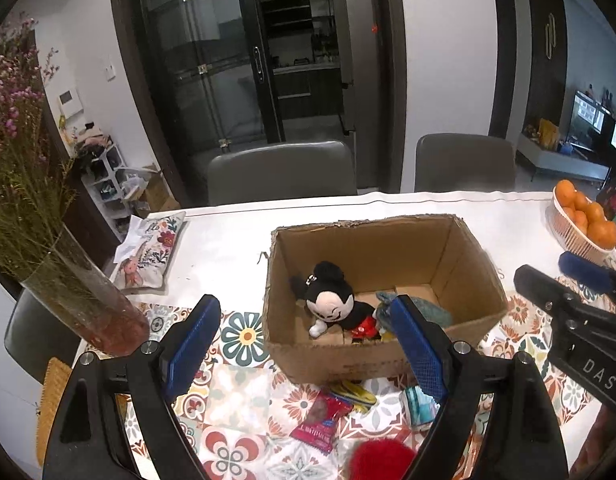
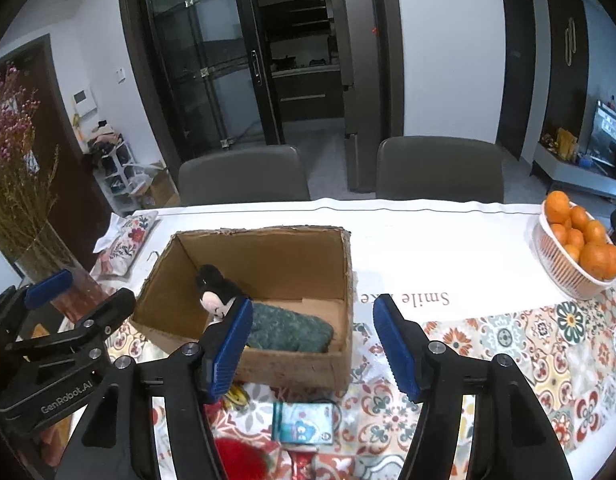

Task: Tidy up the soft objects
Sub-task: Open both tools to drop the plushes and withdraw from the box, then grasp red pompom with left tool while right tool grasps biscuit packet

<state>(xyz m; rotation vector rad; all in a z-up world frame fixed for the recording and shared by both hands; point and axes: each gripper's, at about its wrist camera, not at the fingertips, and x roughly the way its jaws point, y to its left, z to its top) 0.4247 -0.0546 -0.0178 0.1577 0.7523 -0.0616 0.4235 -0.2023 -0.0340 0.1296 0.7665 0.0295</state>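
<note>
Blue ribbed pads line both claws. Left gripper (image 1: 304,344): jaws spread wide, nothing between the pads, poised over the near wall of the cardboard box (image 1: 448,248). Right gripper (image 2: 314,344): jaws likewise parted and empty, over the box's near right corner.

Inside the box, a black-and-white mouse plush toy (image 1: 334,304) (red shorts) lies at the left, and a teal fuzzy cloth (image 2: 288,330) rests just beside it at 3 o'clock.

On the patterned tablecloth (image 2: 508,340), at 6 o'clock of the box, lie a red fluffy object (image 1: 382,460), a red snack packet (image 1: 318,424), a yellow wrapper (image 1: 358,394) and a light-blue tissue pack (image 2: 302,422).

A basket of oranges (image 2: 580,248) stands at 3 o'clock, well apart, and a glass vase (image 1: 88,300) at 9 o'clock.
</note>
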